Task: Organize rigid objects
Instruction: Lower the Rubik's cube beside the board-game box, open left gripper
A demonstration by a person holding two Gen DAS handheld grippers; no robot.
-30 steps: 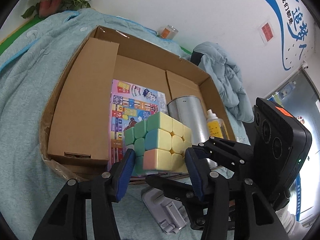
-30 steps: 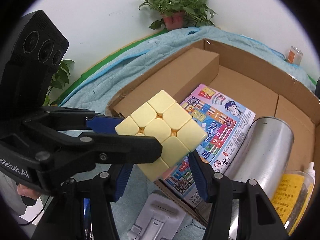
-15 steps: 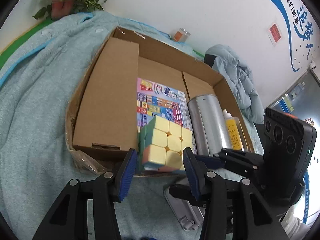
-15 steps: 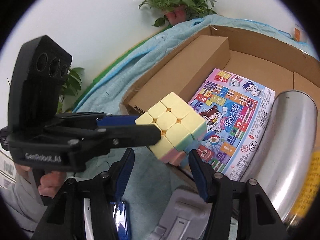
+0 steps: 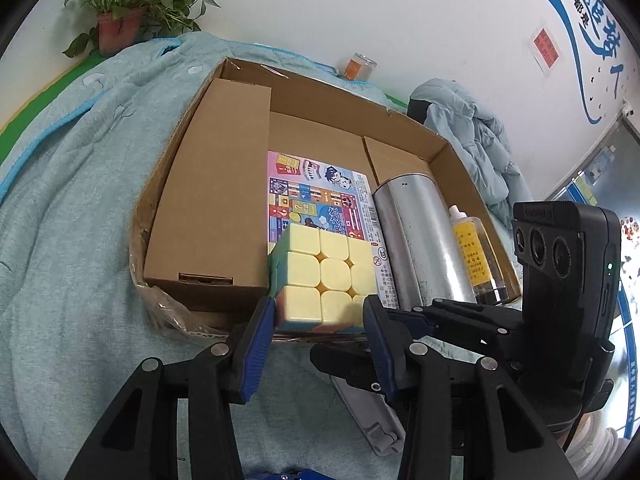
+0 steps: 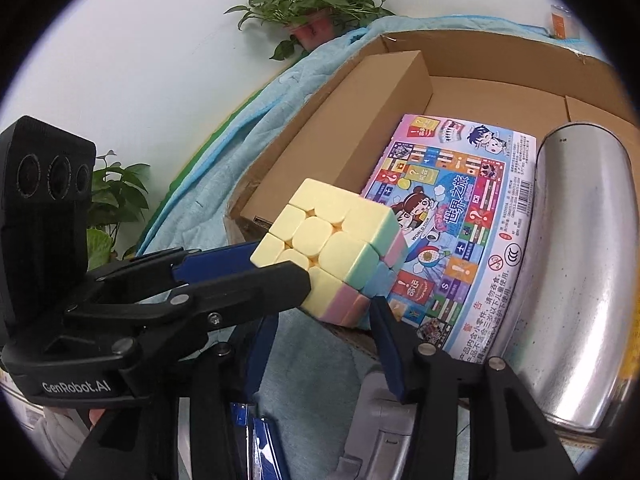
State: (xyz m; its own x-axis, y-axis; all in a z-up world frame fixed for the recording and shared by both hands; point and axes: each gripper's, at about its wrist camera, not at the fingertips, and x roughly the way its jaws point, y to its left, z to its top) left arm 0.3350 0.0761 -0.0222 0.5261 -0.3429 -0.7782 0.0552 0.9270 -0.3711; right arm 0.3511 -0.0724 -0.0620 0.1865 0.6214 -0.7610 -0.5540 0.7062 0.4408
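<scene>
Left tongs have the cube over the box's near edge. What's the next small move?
Probably lower the cube onto the game box and open the left tongs: it hangs over that box, between the carton and steel can.

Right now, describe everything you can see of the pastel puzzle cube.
The pastel three-by-three plastic puzzle cube has rounded tiles: pale yellow on top, with pink, green and blue side tiles in the right wrist view. It looks solved on its yellow face. The left hand-held gripper clamps it between blue pads, slightly tilted, over the near edge of the open cardboard box, above the colourful board-game box. Whether it touches that box cannot be told. The right hand-held gripper waits open just below.
</scene>
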